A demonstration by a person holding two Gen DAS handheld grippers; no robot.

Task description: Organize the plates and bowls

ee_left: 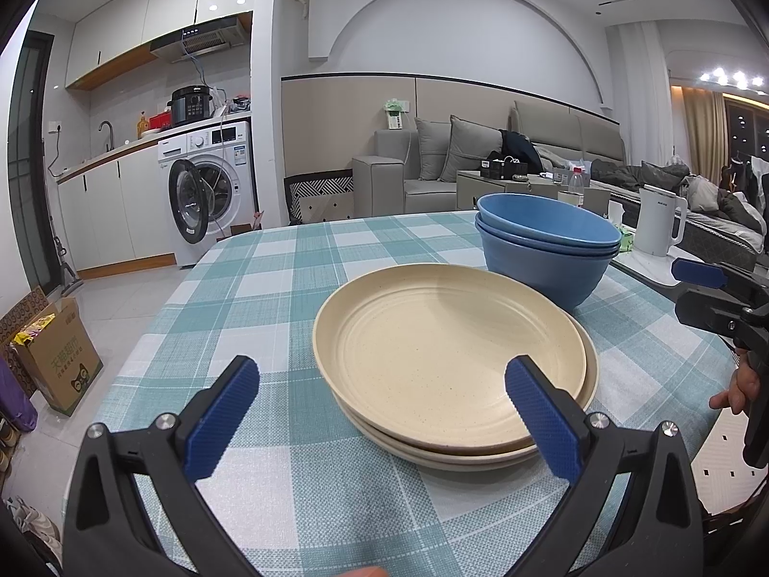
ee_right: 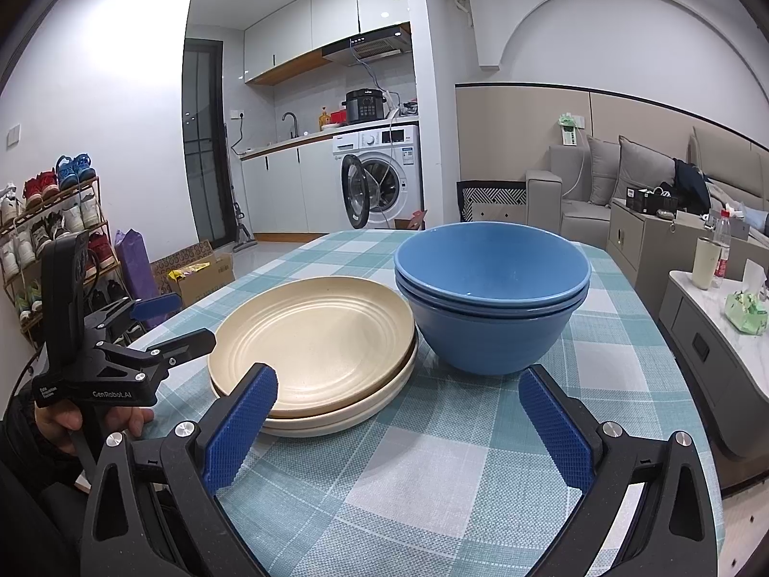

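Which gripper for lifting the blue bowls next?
Right, probably. The right gripper is open, facing the blue bowls. The left gripper faces the cream plates.

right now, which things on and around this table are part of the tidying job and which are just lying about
Part of the job:
- stacked cream plates
- nested blue bowls
- left tongs and right tongs, both open and empty

Just lying about:
- checked tablecloth
- white kettle
- cardboard box on the floor
- shoe rack
- washing machine, door open
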